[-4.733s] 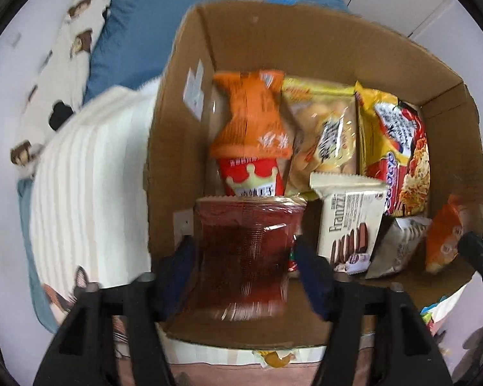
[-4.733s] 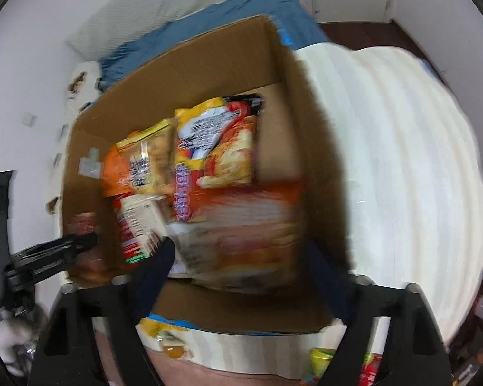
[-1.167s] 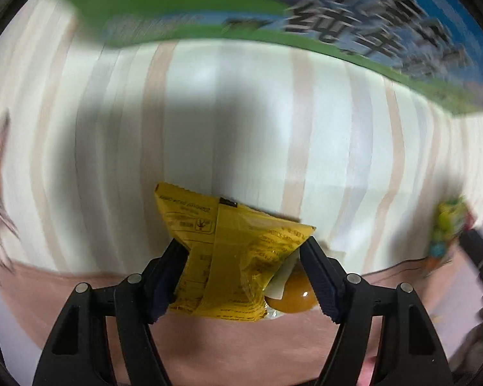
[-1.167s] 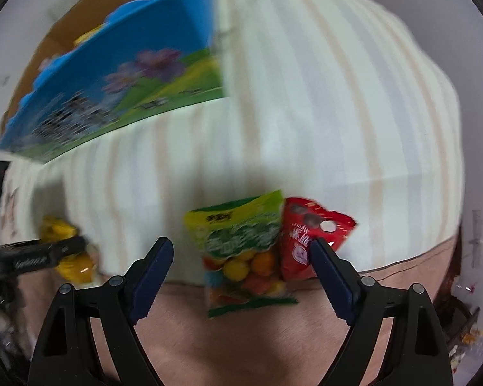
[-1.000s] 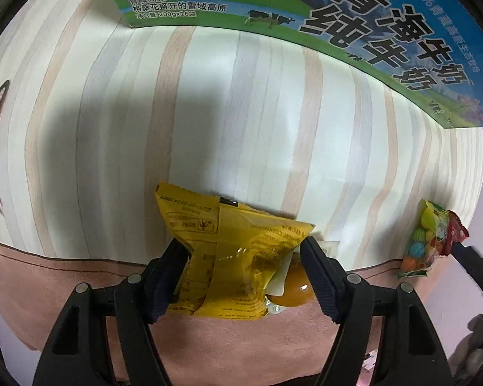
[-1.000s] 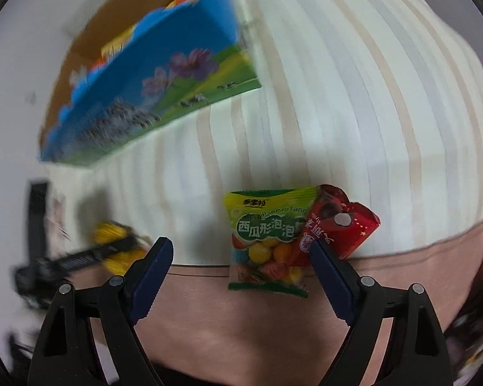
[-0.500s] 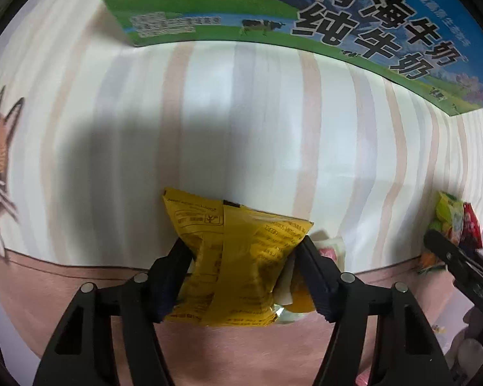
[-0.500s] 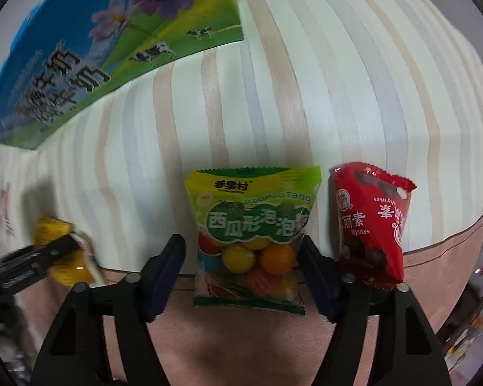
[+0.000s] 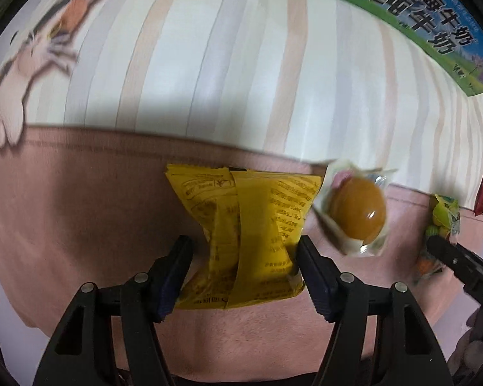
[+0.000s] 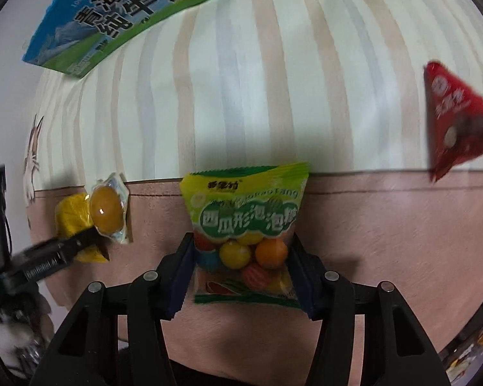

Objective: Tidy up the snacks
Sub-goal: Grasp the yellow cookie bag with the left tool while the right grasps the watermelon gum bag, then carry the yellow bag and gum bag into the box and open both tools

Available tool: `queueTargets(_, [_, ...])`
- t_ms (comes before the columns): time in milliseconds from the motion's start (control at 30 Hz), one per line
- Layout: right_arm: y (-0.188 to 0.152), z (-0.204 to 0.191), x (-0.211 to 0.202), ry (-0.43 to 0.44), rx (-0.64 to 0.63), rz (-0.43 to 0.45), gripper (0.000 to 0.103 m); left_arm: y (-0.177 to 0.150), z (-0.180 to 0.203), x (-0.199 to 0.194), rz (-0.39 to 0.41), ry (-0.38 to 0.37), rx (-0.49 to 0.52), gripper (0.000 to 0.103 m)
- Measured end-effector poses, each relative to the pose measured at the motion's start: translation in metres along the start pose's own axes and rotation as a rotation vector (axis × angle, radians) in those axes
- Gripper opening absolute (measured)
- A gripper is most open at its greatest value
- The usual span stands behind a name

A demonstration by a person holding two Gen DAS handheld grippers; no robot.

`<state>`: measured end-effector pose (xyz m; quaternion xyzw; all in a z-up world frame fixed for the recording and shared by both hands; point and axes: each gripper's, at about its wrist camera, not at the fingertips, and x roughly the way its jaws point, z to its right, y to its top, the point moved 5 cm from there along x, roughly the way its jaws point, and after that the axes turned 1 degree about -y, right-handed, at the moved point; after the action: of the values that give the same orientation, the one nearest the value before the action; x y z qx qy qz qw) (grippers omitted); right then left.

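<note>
My left gripper [image 9: 244, 268] is pinching the yellow packet [image 9: 246, 234] across its lower half, a pad pressing in on each side, with the packet's crimped top edge pointing away from me over the pink border of the bedcover [image 9: 80, 212]. Just to the right of that packet, touching its upper corner, a clear-wrapped orange sweet [image 9: 357, 209] is lying on the same pink band. My right gripper [image 10: 241, 271] is squeezing the green gumball bag [image 10: 243, 225] at its lower sides, the bag's top seam sitting right at the line where pink is giving way to stripes. Well off to the right of that bag, a red triangular packet [image 10: 454, 115] is lying across the striped cloth, apart from everything. Ahead of both tools the striped cover is running bare up to the milk carton box [image 10: 119, 13], whose printed side is closing off the far edge.
</note>
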<state>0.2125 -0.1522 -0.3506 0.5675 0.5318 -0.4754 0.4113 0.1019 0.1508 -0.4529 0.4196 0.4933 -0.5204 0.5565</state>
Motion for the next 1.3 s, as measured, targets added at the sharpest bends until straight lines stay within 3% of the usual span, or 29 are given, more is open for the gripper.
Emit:
queueTargets(67, [-0.001,-0.002,0.003,0.017,0.03,-0.001,0.068,0.001,0.0,0.002,0.006,-0.005,-0.007,0.064])
queueTargets(233, [0.01,-0.011,0.018,-0.014,0.035,-0.006,0.074,0.006,0.002,0.005,0.026,0.03,0.0,0.064])
queueTargets(300, [0.009,-0.015,0.019,-0.041,0.032,0.013,0.072,0.009,0.011,0.006,0.046,0.051,0.014,0.063])
queueTargets(433, [0.005,-0.022,0.016,-0.093,0.003,0.064,0.054,-0.001,0.033,-0.001,0.086,0.082,0.038,0.049])
queueTargets(700, [-0.014,-0.028,-0.008,-0.043,-0.004,0.1,0.052,-0.021,0.04,-0.032,0.122,0.081,0.043,0.047])
queueTargets(800, [-0.021,-0.018,-0.03,0.005,-0.006,0.113,0.052,-0.027,0.048,-0.06,0.15,0.057,0.043,0.047])
queueTargets(967, [-0.024,-0.036,-0.068,0.108,-0.02,0.163,0.052,-0.02,0.065,-0.116,0.231,-0.001,0.046,0.047])
queueTargets(1167, [0.013,-0.051,-0.149,0.207,-0.053,0.269,0.051,0.029,0.089,-0.188,0.344,-0.105,0.08,0.047])
queueTargets(1300, [0.06,-0.068,-0.192,0.235,-0.069,0.345,0.051,0.068,0.098,-0.231,0.393,-0.147,0.12,0.047])
